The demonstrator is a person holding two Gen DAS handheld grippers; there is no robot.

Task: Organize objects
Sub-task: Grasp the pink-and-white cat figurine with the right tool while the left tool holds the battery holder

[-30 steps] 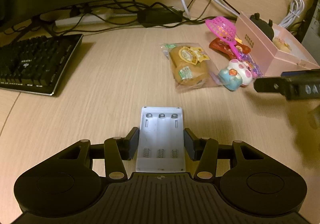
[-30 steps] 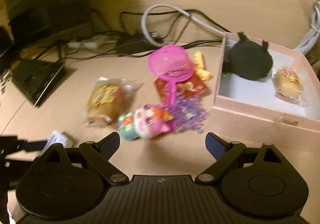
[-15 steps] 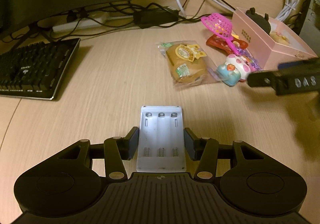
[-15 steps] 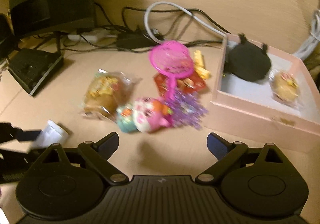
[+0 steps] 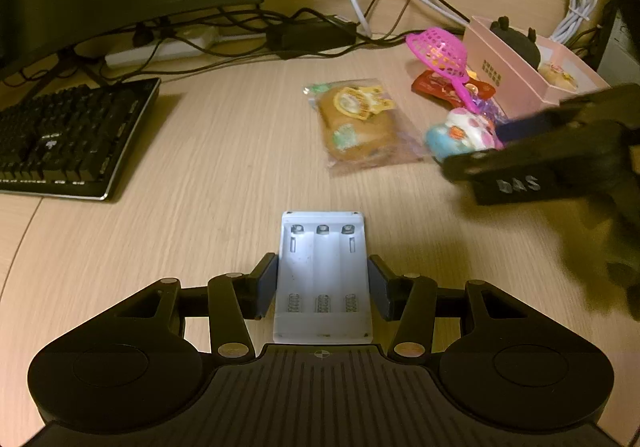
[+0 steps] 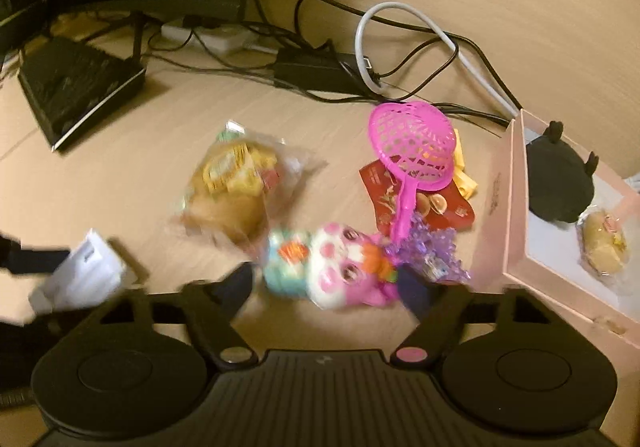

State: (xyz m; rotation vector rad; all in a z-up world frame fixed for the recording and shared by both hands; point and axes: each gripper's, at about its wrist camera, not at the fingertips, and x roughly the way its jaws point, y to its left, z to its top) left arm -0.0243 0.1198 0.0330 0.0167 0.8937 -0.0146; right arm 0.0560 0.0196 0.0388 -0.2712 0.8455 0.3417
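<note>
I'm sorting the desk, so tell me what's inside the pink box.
The pink box holds a black plush and a wrapped bun. The near wall hides part of its floor.

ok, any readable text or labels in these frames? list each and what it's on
"DAS": white letters on the side of the right gripper, left wrist view.
Gold print on the pink box: too small to read.
Bread packet label: unreadable.
Red packet: blurred.
Keyboard keys: unreadable.
</note>
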